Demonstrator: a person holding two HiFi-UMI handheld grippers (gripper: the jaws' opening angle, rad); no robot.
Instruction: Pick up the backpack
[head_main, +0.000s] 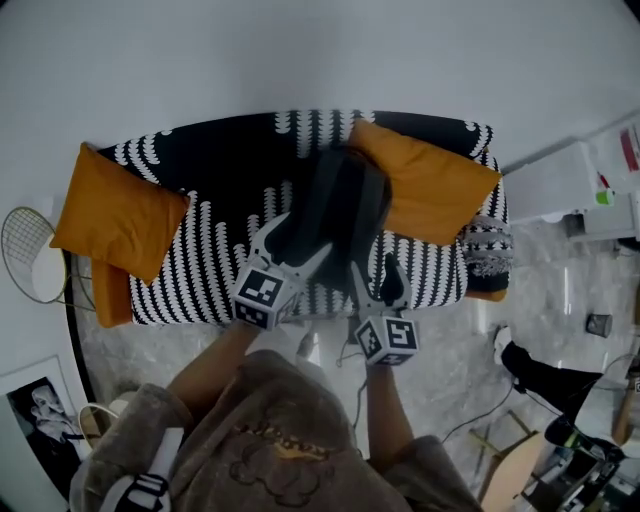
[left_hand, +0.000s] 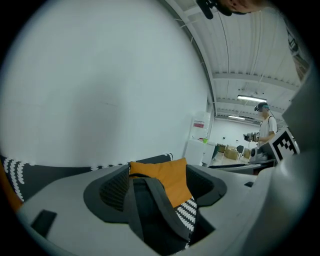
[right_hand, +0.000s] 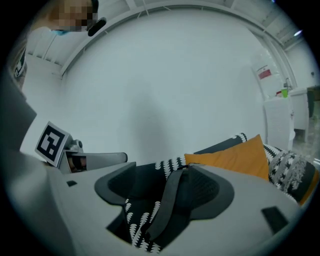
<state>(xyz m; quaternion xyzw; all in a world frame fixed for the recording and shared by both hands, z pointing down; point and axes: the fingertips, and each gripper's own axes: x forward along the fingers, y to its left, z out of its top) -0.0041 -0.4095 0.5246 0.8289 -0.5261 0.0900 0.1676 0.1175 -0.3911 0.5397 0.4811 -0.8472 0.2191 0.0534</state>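
Was best to seat a grey strap (left_hand: 165, 202) of the dark grey fabric backpack (head_main: 340, 205), lying mid-seat on the black-and-white patterned sofa (head_main: 195, 285) beside an orange square cushion (head_main: 430, 185), deep between the pads before closing, then lift evenly. Posed left gripper (head_main: 292, 245) and right gripper (head_main: 378, 285) side by side from the near edge, tilted slightly down, jaws wide, a strap between each pair, unpinched.

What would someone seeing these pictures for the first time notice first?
A dark backpack sits mid-sofa on a black-and-white patterned cover, between the left orange cushion and the right orange cushion. The left hand-held gripper and the right hand-held gripper reach toward it from the front, jaws apart, a strap lying between each pair.
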